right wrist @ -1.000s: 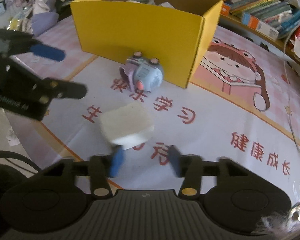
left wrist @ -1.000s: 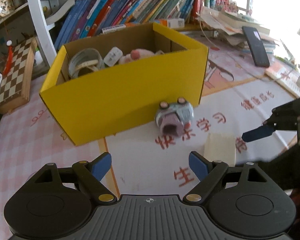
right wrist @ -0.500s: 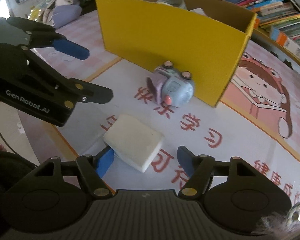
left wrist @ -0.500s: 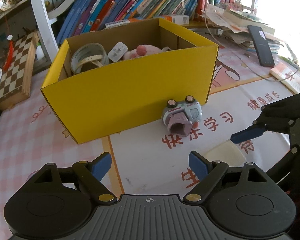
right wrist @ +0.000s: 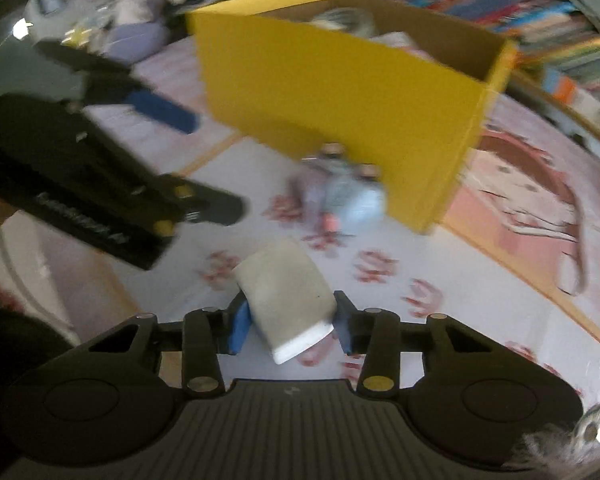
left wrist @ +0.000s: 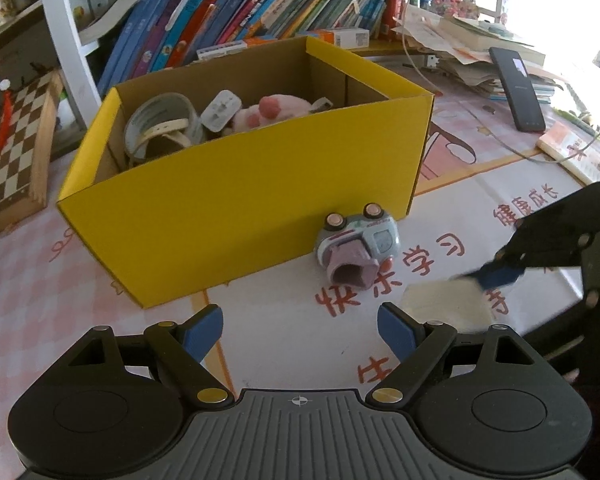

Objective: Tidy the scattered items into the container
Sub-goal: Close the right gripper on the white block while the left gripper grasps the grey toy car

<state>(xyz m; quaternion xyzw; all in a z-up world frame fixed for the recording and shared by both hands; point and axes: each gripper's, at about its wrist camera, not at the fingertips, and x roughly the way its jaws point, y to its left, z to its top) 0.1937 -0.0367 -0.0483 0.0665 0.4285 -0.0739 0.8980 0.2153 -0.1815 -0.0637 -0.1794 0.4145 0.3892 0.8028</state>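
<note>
Box contents (left wrist: 220,116): left view only.

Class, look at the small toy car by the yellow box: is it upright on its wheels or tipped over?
Tipped over. The toy car lies with its wheels pointing upward, beside the yellow box.

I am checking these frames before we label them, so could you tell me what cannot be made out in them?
- Yellow box contents: in the left wrist view the near wall hides the floor; only a tape roll and a pink plush toy show.
- Toy car: motion-blurred in the right wrist view.
- White sponge block: in the left wrist view, partly covered by the right gripper, whose jaws have just been closing on it.
</note>
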